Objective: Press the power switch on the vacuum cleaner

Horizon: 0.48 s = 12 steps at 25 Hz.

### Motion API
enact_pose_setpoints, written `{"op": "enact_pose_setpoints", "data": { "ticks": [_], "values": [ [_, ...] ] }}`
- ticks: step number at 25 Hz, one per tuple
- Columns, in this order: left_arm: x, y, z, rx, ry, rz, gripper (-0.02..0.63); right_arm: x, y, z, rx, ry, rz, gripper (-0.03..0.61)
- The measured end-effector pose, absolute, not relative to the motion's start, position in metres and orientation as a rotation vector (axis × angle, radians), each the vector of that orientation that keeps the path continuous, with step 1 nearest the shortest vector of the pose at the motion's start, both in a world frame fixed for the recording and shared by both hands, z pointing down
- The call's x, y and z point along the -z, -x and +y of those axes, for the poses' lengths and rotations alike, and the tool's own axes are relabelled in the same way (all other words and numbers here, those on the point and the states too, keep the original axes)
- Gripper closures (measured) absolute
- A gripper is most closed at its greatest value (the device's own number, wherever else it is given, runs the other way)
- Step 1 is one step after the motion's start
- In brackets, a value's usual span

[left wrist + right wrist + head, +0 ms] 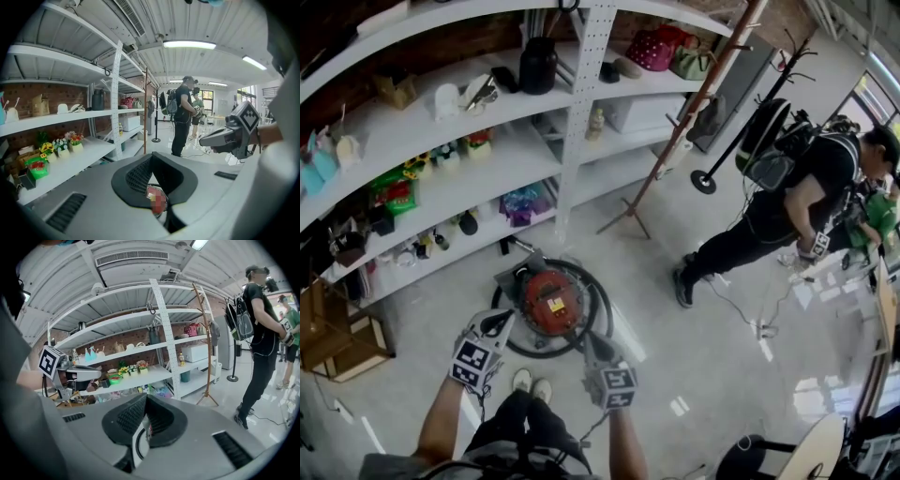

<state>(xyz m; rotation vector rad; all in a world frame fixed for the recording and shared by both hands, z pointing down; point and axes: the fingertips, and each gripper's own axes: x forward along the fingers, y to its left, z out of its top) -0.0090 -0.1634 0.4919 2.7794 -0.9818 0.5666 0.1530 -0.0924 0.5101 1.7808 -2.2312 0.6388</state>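
At the far left of the head view a wooden crate (333,339) sits on the floor, just beside the end of a long white shelving unit (581,103) that curves across the top of the picture and carries small pots, flowers, a black jug and bags.

In front of the shelves the left gripper (499,322) points toward the vacuum cleaner. Its fingers are drawn together at the tips with nothing held between them. In the left gripper view (151,158) only a slit stays open behind the tips, and a red sliver of the machine shows through it.

The vacuum cleaner (551,300), red and round with a yellow label on top, stands on the pale floor near the foot of the shelving, directly ahead of the wearer's shoes (532,382). A black hose (525,349) loops around it. The power switch cannot be picked out in any view.

The right gripper (591,342) hangs at the machine's near right edge, over the hose. Its fingers are likewise closed to a narrow seam and empty (145,399). Neither gripper can be seen touching the machine.

Further right a wooden coat stand (675,141) leans up past the shelf end, and well apart from it a person (797,202) in black with a backpack stands bent over
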Motion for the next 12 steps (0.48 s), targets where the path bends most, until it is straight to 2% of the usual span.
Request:
{"op": "enact_pose_setpoints", "data": {
  "ticks": [12],
  "values": [
    [-0.529, 0.011, -0.184, -0.591, -2.746, -0.938, 0.606, -0.545, -0.146, -0.111, -0.697, -1.768, -2.205, 0.566]
  ]
}}
